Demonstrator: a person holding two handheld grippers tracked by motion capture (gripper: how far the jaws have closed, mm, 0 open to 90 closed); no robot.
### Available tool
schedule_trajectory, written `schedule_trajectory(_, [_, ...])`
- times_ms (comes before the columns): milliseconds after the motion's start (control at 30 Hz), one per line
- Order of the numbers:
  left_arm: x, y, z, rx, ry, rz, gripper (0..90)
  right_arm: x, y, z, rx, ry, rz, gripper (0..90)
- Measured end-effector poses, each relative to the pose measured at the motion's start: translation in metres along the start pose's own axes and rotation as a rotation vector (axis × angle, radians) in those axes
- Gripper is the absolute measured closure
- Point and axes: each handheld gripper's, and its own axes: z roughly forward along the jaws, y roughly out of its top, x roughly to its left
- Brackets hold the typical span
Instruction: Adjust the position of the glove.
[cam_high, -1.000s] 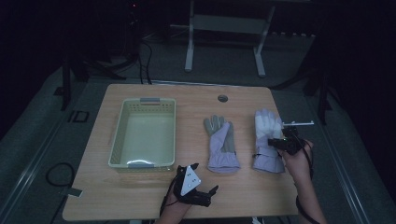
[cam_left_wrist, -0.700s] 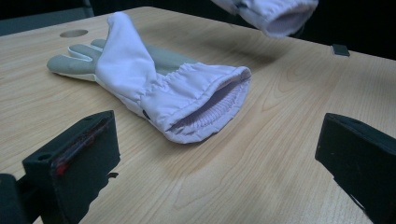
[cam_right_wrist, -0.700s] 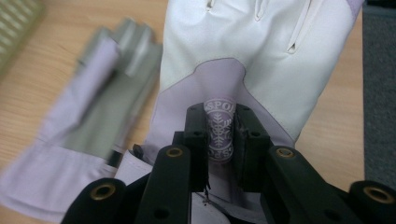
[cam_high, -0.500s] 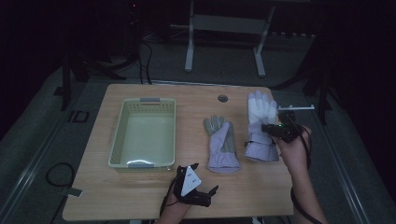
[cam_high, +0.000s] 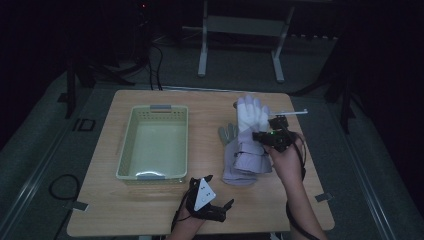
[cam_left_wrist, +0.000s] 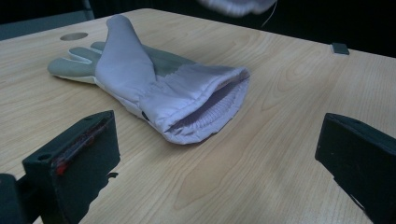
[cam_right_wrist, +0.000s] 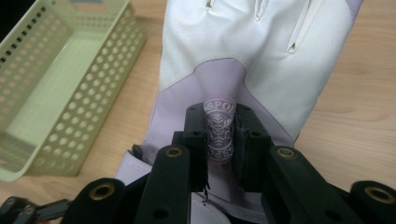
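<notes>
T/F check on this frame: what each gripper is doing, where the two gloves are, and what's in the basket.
1. The right gripper is shut on the lifted glove. True.
2. The left gripper is clamped on the glove on the table. False: its jaws stand wide open, short of that glove's cuff.
3. The green basket holds a glove. False: no glove lies in it; one glove lies on the wooden table, the other is held.
4. The right gripper pinches a fold of fabric at the glove's snowflake logo. True.
5. The lifted glove hangs over the basket. False: it is above the other glove, right of the basket.
</notes>
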Motion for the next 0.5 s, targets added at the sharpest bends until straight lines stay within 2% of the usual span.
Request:
schedule_trajectory(100, [0.000,0.000,0.000,-0.002,0.000,0.001,0.0,0.009,-0.005,0.014,0.029,0.002,-0.008,77.1])
schedule_trajectory(200, [-0.001,0.000,0.000,-0.002,-0.001,0.002,0.0,0.012,-0.010,0.028,0.064,0.002,-0.007,76.8])
schedule_trajectory(400, [0.000,0.000,0.000,-0.001,-0.001,0.003,0.0,0.009,-0.023,0.058,0.127,-0.012,0.011,76.0])
schedule_trajectory(500, [0.000,0.000,0.000,0.002,-0.003,0.004,0.0,0.004,-0.028,0.072,0.157,-0.040,0.012,75.1])
